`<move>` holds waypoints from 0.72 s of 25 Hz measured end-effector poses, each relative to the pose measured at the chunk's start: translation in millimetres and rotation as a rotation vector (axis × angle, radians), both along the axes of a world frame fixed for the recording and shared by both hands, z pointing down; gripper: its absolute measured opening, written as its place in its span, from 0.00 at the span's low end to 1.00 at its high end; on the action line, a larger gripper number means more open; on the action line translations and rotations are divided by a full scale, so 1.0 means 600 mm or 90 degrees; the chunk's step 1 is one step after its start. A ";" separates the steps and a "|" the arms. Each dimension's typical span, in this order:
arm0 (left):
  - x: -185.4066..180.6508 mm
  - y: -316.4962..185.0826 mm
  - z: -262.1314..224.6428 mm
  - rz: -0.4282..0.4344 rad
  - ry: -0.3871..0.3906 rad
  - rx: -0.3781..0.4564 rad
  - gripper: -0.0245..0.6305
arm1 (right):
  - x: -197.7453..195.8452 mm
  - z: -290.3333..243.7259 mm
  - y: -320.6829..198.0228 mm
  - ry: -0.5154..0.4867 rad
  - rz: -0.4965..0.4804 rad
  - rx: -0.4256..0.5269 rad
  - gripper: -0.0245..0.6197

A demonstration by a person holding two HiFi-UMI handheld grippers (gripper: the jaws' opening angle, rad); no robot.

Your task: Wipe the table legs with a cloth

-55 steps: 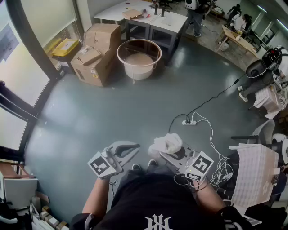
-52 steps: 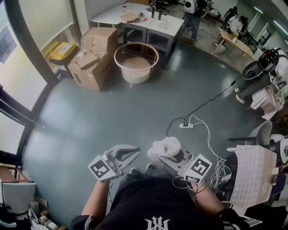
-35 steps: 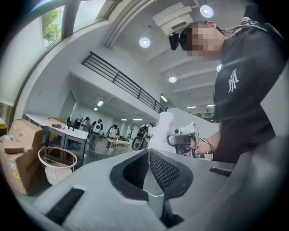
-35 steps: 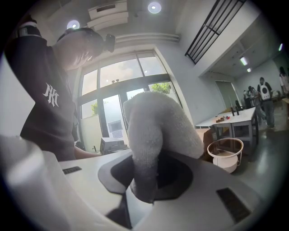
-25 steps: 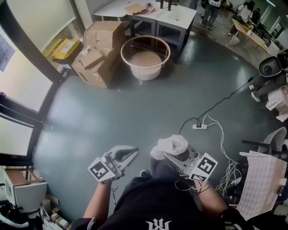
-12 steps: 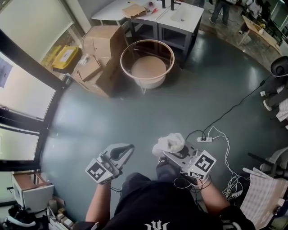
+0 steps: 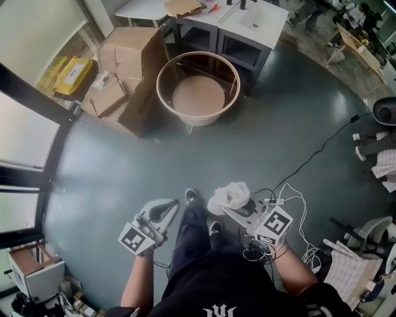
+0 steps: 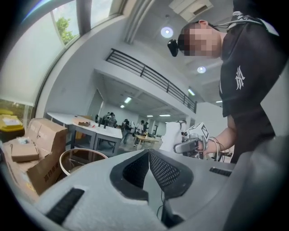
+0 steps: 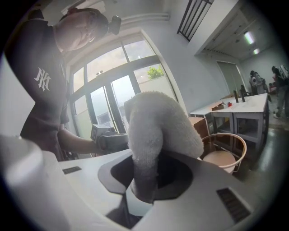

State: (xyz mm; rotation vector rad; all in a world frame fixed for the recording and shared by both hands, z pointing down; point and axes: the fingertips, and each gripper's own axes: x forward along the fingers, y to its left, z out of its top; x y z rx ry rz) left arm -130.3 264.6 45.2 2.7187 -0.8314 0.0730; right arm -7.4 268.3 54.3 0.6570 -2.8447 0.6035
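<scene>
A white fluffy cloth (image 7: 230,194) is bunched in my right gripper (image 7: 232,207), which is shut on it at waist height above the grey floor. In the right gripper view the cloth (image 9: 156,128) rises out of the closed jaws of the right gripper (image 9: 145,178). My left gripper (image 7: 162,209) is shut and holds nothing; its pads (image 8: 159,168) meet at the tip of the left gripper (image 8: 148,155). Ahead stands a round white-rimmed table (image 7: 197,63) on thin legs, well beyond both grippers. Behind it are white desks (image 7: 257,18) with dark legs.
Cardboard boxes (image 7: 120,71) are stacked left of the round table, with a yellow box (image 7: 65,74) by the window. A power strip with cables (image 7: 275,201) lies on the floor at my right. The person's feet (image 7: 192,197) show between the grippers.
The person has walked forward, so the round table and the boxes are nearer. Both grippers kept their pose, the cloth still in the right one.
</scene>
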 end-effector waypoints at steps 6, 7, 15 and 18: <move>-0.040 -0.173 0.071 -0.002 0.009 -0.024 0.04 | -0.017 0.038 -0.181 0.026 0.054 -0.043 0.17; -0.044 -0.198 0.081 -0.004 0.006 -0.026 0.04 | -0.019 0.041 -0.209 0.029 0.061 -0.045 0.17; -0.023 -0.347 0.170 -0.074 0.003 -0.042 0.04 | -0.001 0.117 -0.374 0.047 0.029 -0.041 0.17; 0.009 -0.381 0.217 -0.131 -0.005 -0.051 0.04 | 0.033 0.168 -0.413 0.046 -0.013 -0.046 0.17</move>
